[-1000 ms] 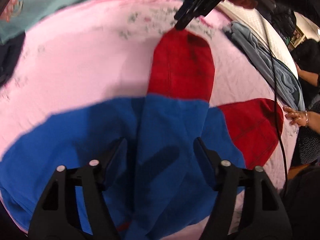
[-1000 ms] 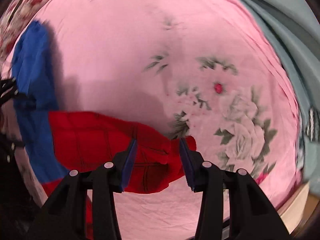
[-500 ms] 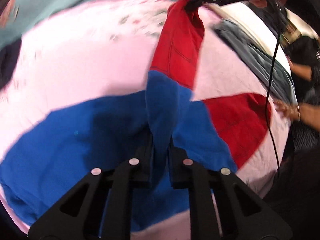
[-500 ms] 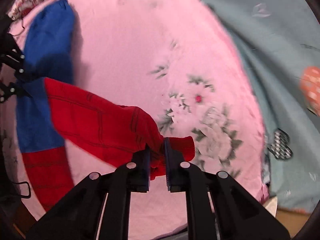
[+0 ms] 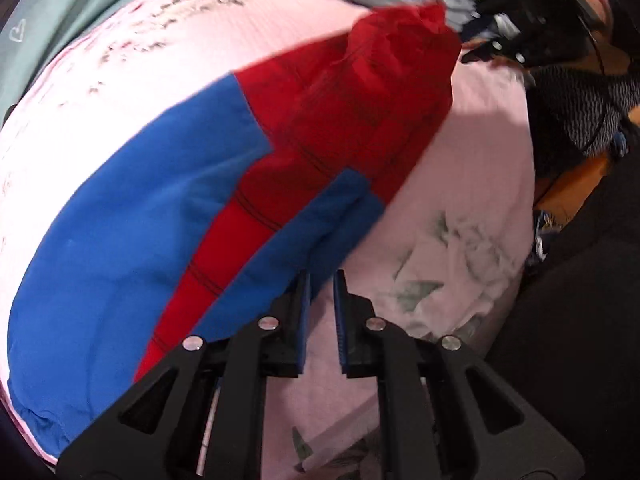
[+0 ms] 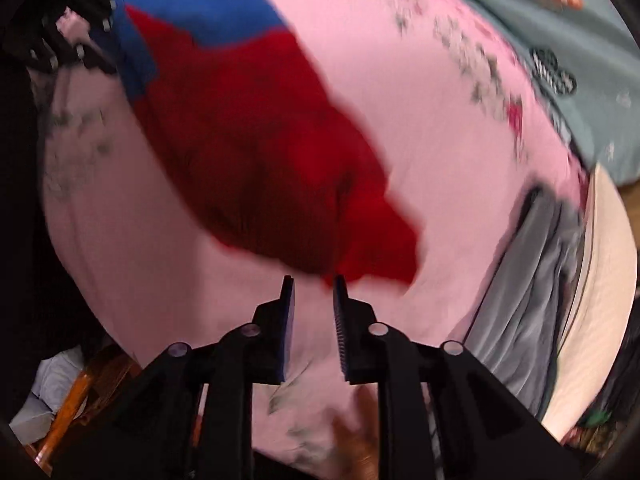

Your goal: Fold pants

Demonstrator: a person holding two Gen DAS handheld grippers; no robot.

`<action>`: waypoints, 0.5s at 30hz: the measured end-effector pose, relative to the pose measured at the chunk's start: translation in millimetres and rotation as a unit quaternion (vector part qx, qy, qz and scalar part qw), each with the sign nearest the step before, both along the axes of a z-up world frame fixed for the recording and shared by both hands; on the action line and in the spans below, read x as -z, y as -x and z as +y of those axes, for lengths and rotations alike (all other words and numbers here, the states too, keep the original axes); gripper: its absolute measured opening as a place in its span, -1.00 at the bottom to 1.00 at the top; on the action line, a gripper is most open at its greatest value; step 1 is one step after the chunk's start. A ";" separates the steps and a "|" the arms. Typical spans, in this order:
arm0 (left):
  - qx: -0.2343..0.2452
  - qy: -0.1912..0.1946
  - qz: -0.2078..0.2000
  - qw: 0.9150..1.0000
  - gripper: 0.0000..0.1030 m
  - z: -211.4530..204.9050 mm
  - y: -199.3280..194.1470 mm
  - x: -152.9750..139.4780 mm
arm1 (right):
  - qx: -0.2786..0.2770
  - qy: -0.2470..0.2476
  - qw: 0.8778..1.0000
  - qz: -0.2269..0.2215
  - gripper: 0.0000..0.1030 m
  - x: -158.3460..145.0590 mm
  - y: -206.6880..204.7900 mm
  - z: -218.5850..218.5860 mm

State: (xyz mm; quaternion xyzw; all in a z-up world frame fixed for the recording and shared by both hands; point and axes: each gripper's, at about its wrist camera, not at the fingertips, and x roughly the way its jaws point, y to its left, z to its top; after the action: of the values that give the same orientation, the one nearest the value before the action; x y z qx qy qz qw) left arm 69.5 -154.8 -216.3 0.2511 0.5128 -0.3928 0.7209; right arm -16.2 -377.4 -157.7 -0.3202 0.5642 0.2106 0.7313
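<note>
The pants (image 5: 140, 220) are blue on top and red at the legs, with thin dark lines across the red. They lie on a pink sheet (image 5: 460, 160) with flowers on it. One leg is laid over the other, so a long red strip runs across the blue part. The blue part is by the near left edge of the sheet. The red leg ends reach to the far right edge, where the cloth is bunched up and a bit blurry.

From the right wrist camera the pants (image 6: 260, 160) run from the far left corner of the sheet (image 6: 400, 100) down to its middle. A pile of grey cloth (image 6: 532, 280) lies along the right edge. A green-grey blanket (image 6: 580, 60) lies past the far right corner.

The left gripper (image 5: 321, 276) has its fingers pulled as close as they go, with only a thin slit between them. The blue cloth comes right up to its tips. I cannot tell if any of it is pinched there.

The right gripper (image 6: 313, 280) has just been opening its fingers. The gap is narrow and only pink sheet shows in it. The red leg end lies just past the tips and meets one tip, but it is not squeezed.
</note>
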 end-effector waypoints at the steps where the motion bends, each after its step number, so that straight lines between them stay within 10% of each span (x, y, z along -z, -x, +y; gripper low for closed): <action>1: 0.003 -0.004 -0.002 1.000 -0.78 0.3 1.4 1.4 | 0.039 -0.012 0.999 0.005 -0.58 2.8 5.0 -8.3; 5: 0.030 -0.002 -0.033 0.999 -0.60 2.1 4.8 -18.5 | 0.236 -0.168 0.957 -0.013 -0.14 -27.3 9.6 -59.3; 8: 0.019 0.022 -0.070 0.997 -0.07 -2.6 -0.7 -37.3 | 0.376 -0.305 0.874 -0.042 -0.11 -41.0 -1.0 -95.9; 11: -0.013 0.034 -0.059 0.998 -0.03 -13.6 -20.1 -30.9 | 0.459 -0.403 0.791 -0.024 -0.08 -28.1 -21.2 -105.9; 13: -0.023 0.021 -0.039 0.999 -0.03 -21.7 -26.7 -13.2 | 0.482 -0.385 0.787 0.010 -0.19 -8.3 -35.6 -94.3; 15: -0.025 -0.001 -0.025 0.999 0.00 -25.1 -27.7 7.6 | 0.479 -0.337 0.810 0.016 -0.72 4.5 -37.9 -77.9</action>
State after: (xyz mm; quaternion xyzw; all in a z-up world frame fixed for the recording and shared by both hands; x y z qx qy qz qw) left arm 97.2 -179.9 -223.9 0.2483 0.5009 -0.3679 0.7431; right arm 21.8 -455.3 -162.2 0.2609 0.5509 0.0157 0.7926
